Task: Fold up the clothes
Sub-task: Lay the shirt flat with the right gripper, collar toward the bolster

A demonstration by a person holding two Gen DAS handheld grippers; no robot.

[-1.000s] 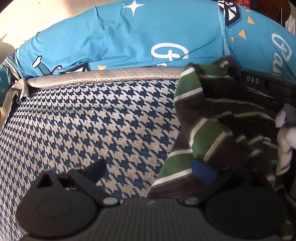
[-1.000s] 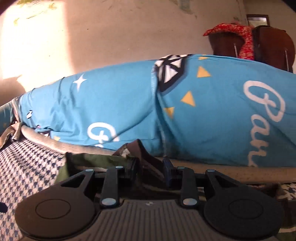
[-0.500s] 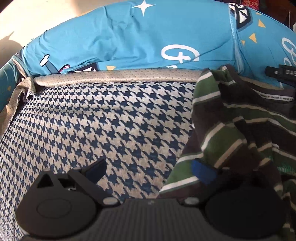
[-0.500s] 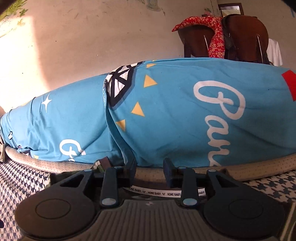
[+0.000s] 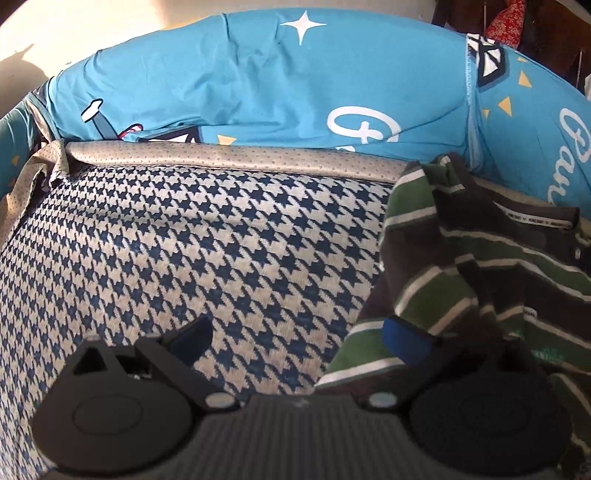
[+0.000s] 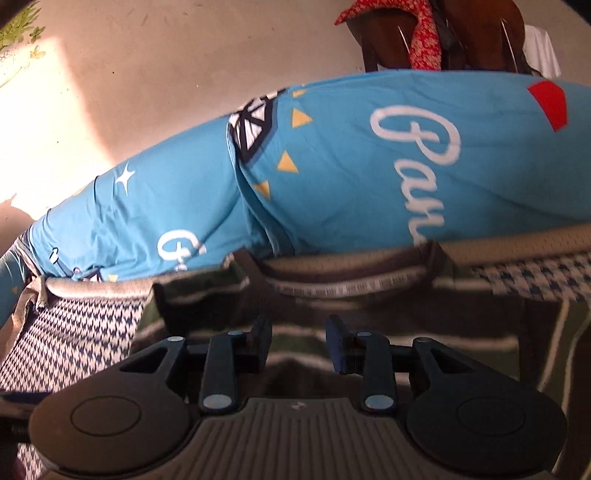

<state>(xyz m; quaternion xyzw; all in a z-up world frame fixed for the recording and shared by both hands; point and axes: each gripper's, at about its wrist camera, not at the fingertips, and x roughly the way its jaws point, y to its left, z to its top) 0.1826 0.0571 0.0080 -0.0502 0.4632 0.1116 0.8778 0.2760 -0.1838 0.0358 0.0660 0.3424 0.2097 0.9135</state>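
A green, brown and white striped shirt lies crumpled at the right of the houndstooth cushion. My left gripper is open wide, low over the cushion, with its right finger against the shirt's edge. In the right wrist view the shirt lies spread below, its collar with a printed label toward the pillows. My right gripper is open and empty just above the shirt's chest.
Bright blue printed pillows line the back of the cushion, also in the right wrist view. A grey dotted piping edge runs along the cushion. A brown chair with a red cloth stands behind, by a beige wall.
My right gripper has let go of the shirt's collar, opened, and drawn back to the right; the shirt now lies flatter. My left gripper stays open and shifted slightly left.
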